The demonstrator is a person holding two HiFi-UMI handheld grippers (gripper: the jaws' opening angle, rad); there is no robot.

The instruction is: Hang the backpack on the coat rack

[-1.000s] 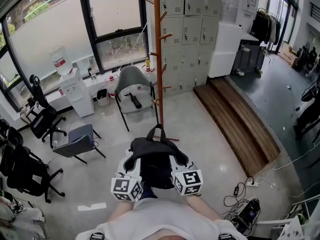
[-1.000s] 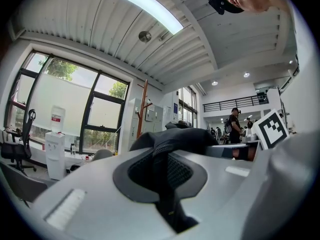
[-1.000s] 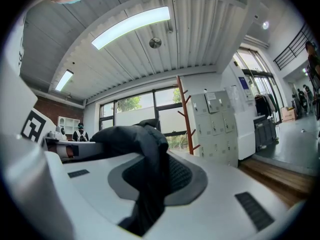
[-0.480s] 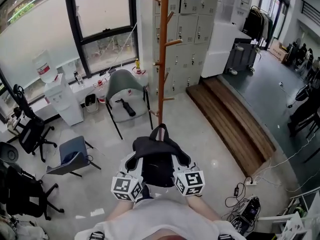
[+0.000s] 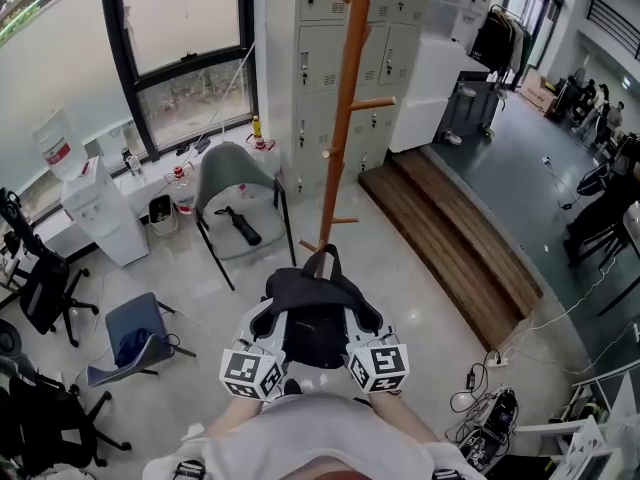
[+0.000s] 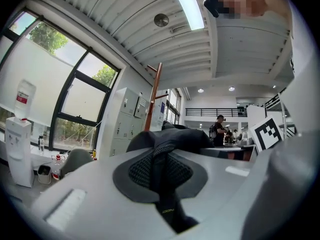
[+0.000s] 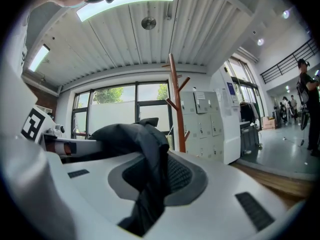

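Pale glossy floor: coat rack far centre, grey chair just left, wooden platform right, cables near right.

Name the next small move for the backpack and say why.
Probably step closer and lift the backpack so its top loop nears a peg. Both the left hand-held gripper and right hand-held gripper clamp its fabric, but the coat rack stands ahead, apart from it.

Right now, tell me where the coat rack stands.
In the head view the coat rack stands upper centre, beyond the held backpack, before the lockers, right of the grey chair.
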